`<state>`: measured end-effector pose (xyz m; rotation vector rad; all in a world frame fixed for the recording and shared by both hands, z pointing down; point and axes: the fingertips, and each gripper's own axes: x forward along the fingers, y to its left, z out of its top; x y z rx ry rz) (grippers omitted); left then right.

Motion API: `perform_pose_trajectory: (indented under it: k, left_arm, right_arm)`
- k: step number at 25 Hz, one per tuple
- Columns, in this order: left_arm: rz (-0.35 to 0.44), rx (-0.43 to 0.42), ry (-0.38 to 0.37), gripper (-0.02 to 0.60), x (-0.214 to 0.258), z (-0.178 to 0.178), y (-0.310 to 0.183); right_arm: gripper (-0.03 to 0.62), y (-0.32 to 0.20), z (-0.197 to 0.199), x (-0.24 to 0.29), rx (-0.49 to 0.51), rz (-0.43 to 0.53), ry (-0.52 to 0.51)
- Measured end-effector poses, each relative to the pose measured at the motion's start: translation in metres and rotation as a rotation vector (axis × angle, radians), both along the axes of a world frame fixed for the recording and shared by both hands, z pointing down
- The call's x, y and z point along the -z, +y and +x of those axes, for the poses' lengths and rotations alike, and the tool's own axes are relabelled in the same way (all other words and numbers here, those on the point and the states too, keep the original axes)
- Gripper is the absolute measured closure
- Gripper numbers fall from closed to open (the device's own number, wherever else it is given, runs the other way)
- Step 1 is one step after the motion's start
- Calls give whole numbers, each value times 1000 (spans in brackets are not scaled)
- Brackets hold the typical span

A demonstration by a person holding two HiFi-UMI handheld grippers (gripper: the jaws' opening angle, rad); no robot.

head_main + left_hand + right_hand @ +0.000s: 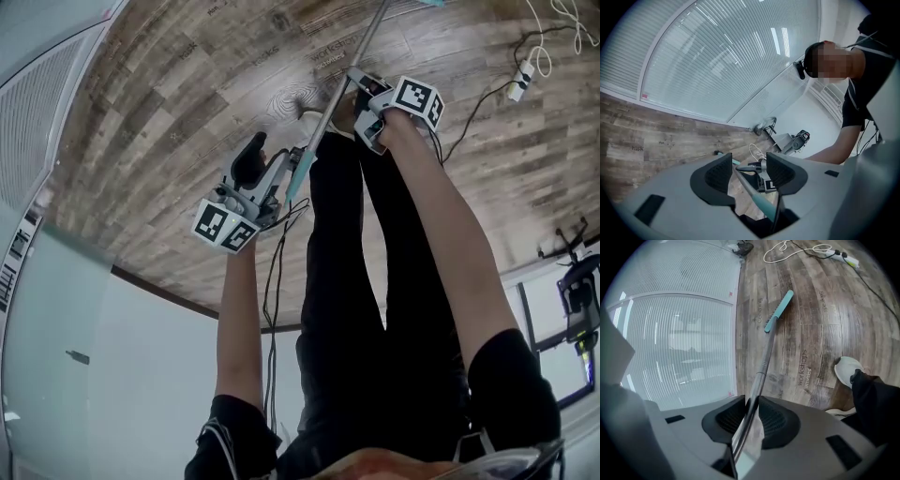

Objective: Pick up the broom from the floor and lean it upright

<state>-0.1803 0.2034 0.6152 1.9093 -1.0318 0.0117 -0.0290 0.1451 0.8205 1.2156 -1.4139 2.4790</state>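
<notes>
Person wears black short-sleeved shirt (511,375), black trousers (342,244), white shoe (848,369).

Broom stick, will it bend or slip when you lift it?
Probably stiff: the broom runs straight from the right tongs to its teal head. It looks shiny, so it might slide. The far-off head may make it swing.

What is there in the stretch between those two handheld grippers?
The broom handle spans it, from the left gripper, jaws open, to the right gripper clamped on it, above the person's dark trousers. The head view shows this.
</notes>
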Motion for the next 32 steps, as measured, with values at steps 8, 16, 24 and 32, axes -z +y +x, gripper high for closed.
perform_pose_trajectory:
  k: [8,16,24,32]
  left_arm:
    - [189,138,95,335,53,-32,-6]
    - [277,7,32,301,62,-6,-8]
    - [303,7,-42,268,74,-11,4]
    - [309,-45,-90,239,57,-3,9]
  right_arm:
    - [491,-34,-20,23,-68,42,-76]
    - [494,-70,-5,28,-190,64,-60]
    - [499,-86,-7,35,-210,27,-95]
    - [499,-96,-15,45,-229,15,-145]
